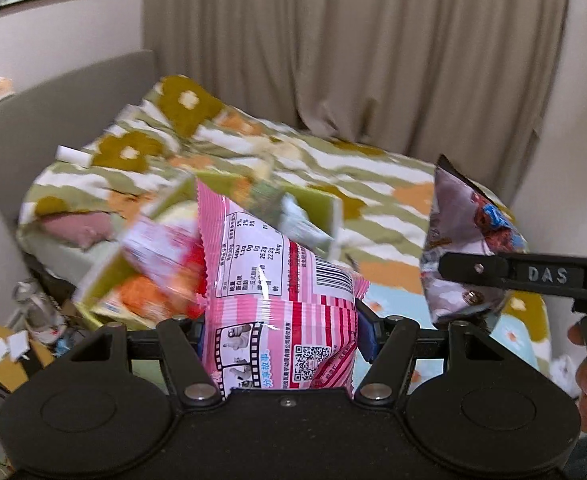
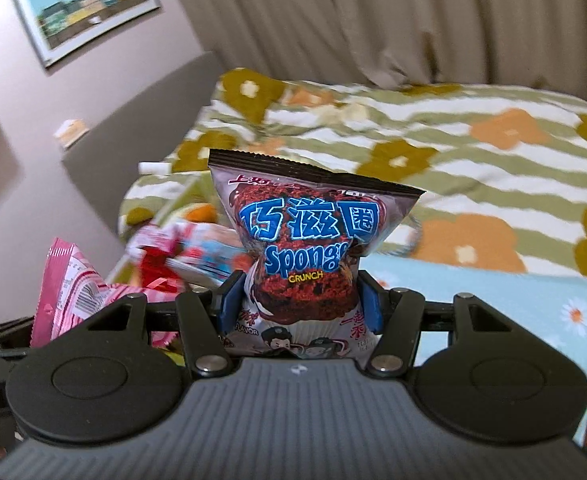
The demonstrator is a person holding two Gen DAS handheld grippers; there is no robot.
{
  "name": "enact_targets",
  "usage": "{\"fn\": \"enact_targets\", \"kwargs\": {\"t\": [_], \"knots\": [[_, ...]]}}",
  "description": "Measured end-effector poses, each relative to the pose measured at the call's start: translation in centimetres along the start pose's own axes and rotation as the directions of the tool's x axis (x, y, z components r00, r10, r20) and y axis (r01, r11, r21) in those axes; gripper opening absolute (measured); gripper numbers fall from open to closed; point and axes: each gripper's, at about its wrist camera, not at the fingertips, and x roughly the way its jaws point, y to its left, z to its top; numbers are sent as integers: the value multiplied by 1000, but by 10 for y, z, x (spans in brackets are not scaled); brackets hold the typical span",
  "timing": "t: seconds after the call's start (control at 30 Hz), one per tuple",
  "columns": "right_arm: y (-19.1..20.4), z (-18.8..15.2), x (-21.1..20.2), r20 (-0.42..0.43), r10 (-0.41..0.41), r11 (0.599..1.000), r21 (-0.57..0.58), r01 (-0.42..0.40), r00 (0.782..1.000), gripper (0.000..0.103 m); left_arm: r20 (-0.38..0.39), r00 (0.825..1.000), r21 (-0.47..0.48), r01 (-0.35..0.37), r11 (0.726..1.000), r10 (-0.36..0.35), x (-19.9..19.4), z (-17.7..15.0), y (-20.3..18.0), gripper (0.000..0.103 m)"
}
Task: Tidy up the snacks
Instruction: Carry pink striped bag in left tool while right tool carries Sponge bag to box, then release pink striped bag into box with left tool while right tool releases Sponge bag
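Left gripper (image 1: 281, 330): fingers pinching the pink striped snack packet (image 1: 277, 280) at its lower half, back side facing the camera with nutrition table, barcode and QR code visible; packet stands roughly upright, held above the bed. Right gripper (image 2: 299, 308): blue pads (image 2: 224, 300) pressed into both sides of the Sponge Crunch packet (image 2: 305, 248), front label toward the camera, bag upright and squeezed at the waist. In the left wrist view the same bag (image 1: 469, 248) shows at the right edge, clamped in the right gripper (image 1: 473, 284), side by side with the pink packet but not touching it; in the right wrist view the pink packet (image 2: 73, 288) sits at the left edge. Behind both: a green-sided box (image 1: 105, 280) on the near left part of the bed holding more snack packs (image 1: 161, 264), blurred, contents not readable; floral striped bedspread (image 2: 493, 148); light blue daisy cloth (image 2: 473, 292) under the right gripper; grey headboard (image 1: 53, 120); beige curtain (image 1: 333, 40); framed picture (image 2: 85, 4) on the wall.
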Motion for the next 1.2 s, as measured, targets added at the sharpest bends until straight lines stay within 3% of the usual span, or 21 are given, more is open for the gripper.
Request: {"fn": "enact_targets", "kwargs": {"t": [0.23, 0.5, 0.57, 0.67, 0.77, 0.83, 0.87, 0.9, 1.0, 1.1, 1.2], "knots": [[61, 19, 27, 37, 7, 999, -41, -6, 999, 73, 57, 998, -5, -4, 1000, 5, 6, 42, 67, 69], [121, 42, 70, 79, -89, 996, 11, 88, 993, 74, 25, 989, 40, 143, 989, -144, 54, 94, 136, 68], [132, 46, 81, 86, -116, 993, 34, 114, 989, 74, 8, 983, 56, 184, 981, -185, 72, 106, 144, 67], [143, 51, 94, 86, -166, 985, 66, 161, 982, 74, -21, 967, 75, 255, 964, -254, 98, 119, 152, 55], [148, 51, 105, 73, -215, 972, 108, 207, 974, 74, -71, 937, 62, 347, 936, -343, 131, 125, 159, 53], [150, 50, 110, 62, -239, 965, 131, 229, 969, 74, -104, 919, 47, 387, 921, -381, 136, 127, 161, 74], [152, 49, 112, 58, -248, 962, 133, 238, 967, 74, -91, 918, 62, 393, 918, -387, 132, 126, 163, 97], [155, 50, 115, 53, -257, 959, 135, 249, 965, 74, -65, 926, 96, 376, 922, -371, 126, 124, 164, 103], [156, 52, 120, 42, -273, 952, 155, 263, 961, 74, -37, 948, 214, 316, 924, -316, 118, 119, 164, 103], [161, 58, 124, 39, -269, 955, 142, 262, 962, 74, -32, 951, 270, 305, 913, -308, 114, 114, 169, 103], [166, 62, 129, 24, -273, 957, 111, 269, 962, 75, -42, 950, 266, 309, 913, -309, 114, 110, 177, 103]]}}
